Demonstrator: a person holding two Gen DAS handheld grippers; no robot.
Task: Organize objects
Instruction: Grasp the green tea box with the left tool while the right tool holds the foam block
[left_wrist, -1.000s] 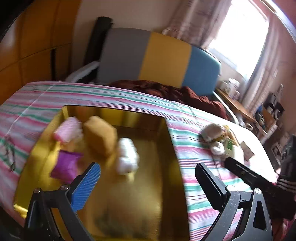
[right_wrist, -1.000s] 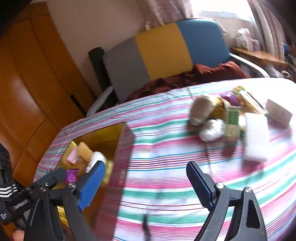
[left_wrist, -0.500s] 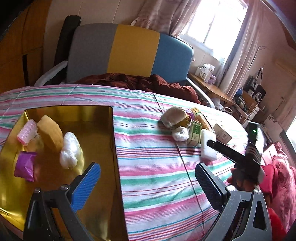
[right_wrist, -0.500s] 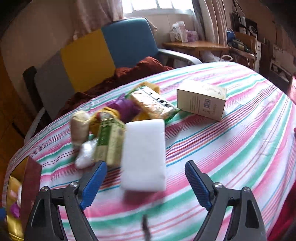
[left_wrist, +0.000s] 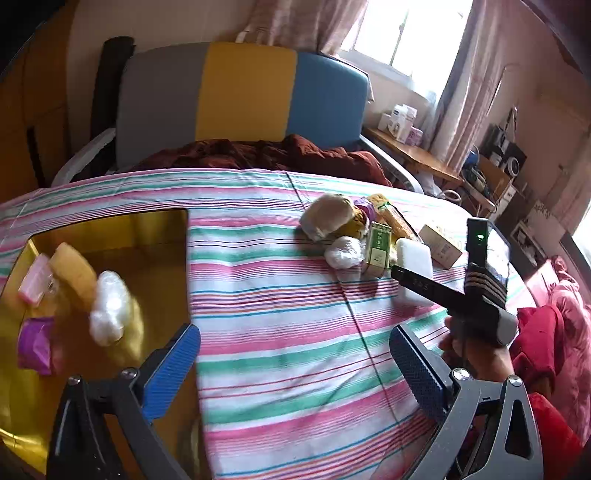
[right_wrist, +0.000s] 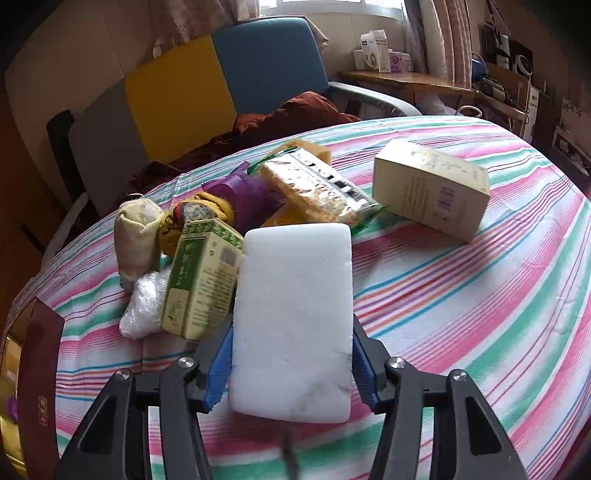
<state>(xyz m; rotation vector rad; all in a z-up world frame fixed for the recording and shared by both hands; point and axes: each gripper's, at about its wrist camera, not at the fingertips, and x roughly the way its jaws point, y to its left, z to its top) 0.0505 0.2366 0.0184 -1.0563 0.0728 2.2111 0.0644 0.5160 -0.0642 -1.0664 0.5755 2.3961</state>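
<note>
A white foam block (right_wrist: 295, 306) lies flat on the striped tablecloth (right_wrist: 461, 295), at the near edge of a pile of objects. My right gripper (right_wrist: 291, 328) straddles its near end. The jaws are closing, and both blue pads (right_wrist: 221, 358) touch the block's long sides. In the left wrist view the same block (left_wrist: 415, 254) shows under the right gripper's dark finger (left_wrist: 424, 286). My left gripper (left_wrist: 291, 332) hovers open and empty over the cloth, beside the gold box (left_wrist: 110, 229).
The pile holds a green carton (right_wrist: 201, 277), a cloth sack (right_wrist: 136, 236), a plastic-wrapped ball (right_wrist: 146, 302), a purple pouch (right_wrist: 243, 195) and a foil packet (right_wrist: 317, 184). A cream box (right_wrist: 428, 188) lies to the right. The gold box holds several items. An armchair (left_wrist: 240, 99) stands behind the table.
My right gripper swung right from the gold box to the pile, dropped, and narrowed its jaws around the white block. The left gripper's view shifted right, off the box toward the cloth.
</note>
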